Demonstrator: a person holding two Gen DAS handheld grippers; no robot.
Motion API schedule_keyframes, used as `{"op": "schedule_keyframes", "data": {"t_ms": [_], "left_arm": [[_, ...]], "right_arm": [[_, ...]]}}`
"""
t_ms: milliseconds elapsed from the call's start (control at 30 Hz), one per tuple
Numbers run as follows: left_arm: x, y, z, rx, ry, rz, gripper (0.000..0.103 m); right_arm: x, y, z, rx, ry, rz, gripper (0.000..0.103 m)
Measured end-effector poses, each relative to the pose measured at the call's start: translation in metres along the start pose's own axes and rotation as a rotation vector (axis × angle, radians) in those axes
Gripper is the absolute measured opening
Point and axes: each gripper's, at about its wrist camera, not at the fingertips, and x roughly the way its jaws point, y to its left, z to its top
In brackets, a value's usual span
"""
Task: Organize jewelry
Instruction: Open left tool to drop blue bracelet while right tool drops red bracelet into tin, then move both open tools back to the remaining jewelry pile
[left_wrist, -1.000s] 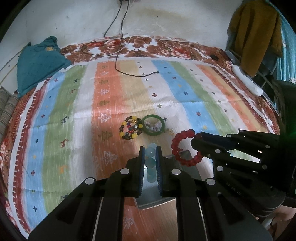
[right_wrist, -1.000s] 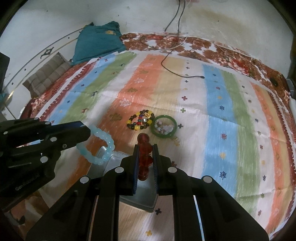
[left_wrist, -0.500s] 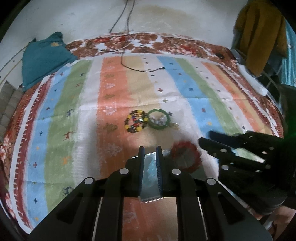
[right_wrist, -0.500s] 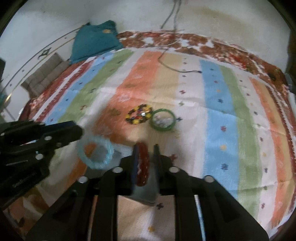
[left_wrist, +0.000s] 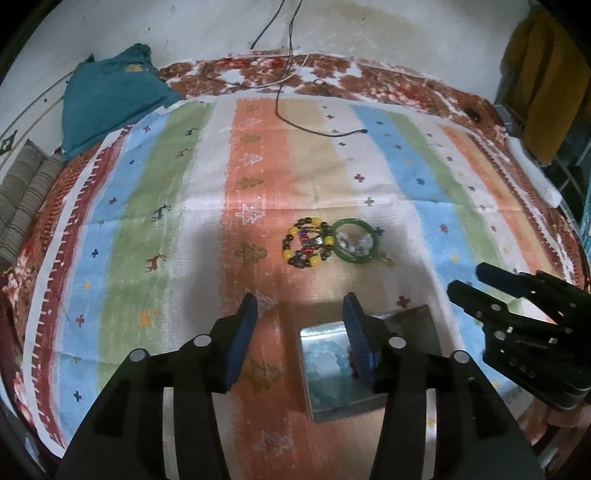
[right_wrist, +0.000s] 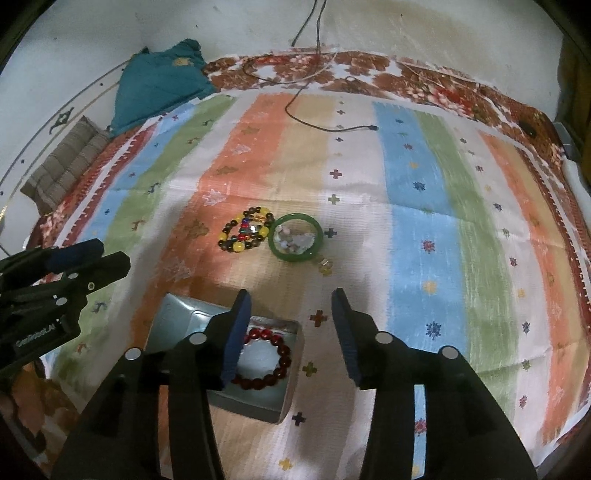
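A metal tin (left_wrist: 314, 410) lies on the striped cloth. In the left wrist view a pale blue bead bracelet (left_wrist: 325, 365) rests inside it, below my left gripper (left_wrist: 299, 310), whose jaws are opening with nothing between them. In the right wrist view a dark red bead bracelet (right_wrist: 273, 358) lies in the tin (right_wrist: 291, 387), partly behind a finger of my right gripper (right_wrist: 291, 302), whose jaws are also opening and hold nothing. Farther off lie a multicoloured bead bracelet (left_wrist: 306, 242) and a green bangle (left_wrist: 354, 240). Each gripper shows in the other's view: the right gripper (left_wrist: 467, 277), the left gripper (right_wrist: 110, 254).
A black cable (left_wrist: 314, 127) trails over the far part of the cloth. A teal garment (left_wrist: 107, 96) and a striped cushion (left_wrist: 22, 206) lie at the far left. A white power strip (left_wrist: 532, 173) and a mustard garment (left_wrist: 543, 81) are at the right edge.
Both grippers were shut on bracelets, the left on the blue one, the right on the red. Both sank towards the tin and opened; the bracelets now lie inside it.
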Motion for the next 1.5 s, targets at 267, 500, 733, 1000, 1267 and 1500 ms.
{"op": "schedule_keyframes", "data": {"t_ms": [267, 500, 733, 1000, 1267, 1500], "left_arm": [[0.026, 0.003, 0.015, 0.024, 0.041, 0.069, 0.056], [0.047, 0.008, 0.029, 0.032, 0.073, 0.083, 0.057], [0.071, 0.013, 0.038, 0.032, 0.112, 0.108, 0.057], [0.086, 0.016, 0.047, 0.034, 0.128, 0.108, 0.057], [0.103, 0.018, 0.054, 0.044, 0.147, 0.123, 0.057], [0.117, 0.017, 0.058, 0.056, 0.166, 0.130, 0.057]], "right_arm": [[0.021, -0.008, 0.015, 0.006, 0.032, -0.028, 0.059], [0.034, -0.005, 0.023, -0.004, 0.052, -0.006, 0.067], [0.056, -0.005, 0.032, -0.009, 0.083, -0.009, 0.067], [0.074, -0.010, 0.041, 0.006, 0.103, -0.012, 0.067], [0.087, -0.017, 0.051, 0.025, 0.105, -0.022, 0.067], [0.104, -0.023, 0.057, 0.045, 0.125, -0.028, 0.067]]}}
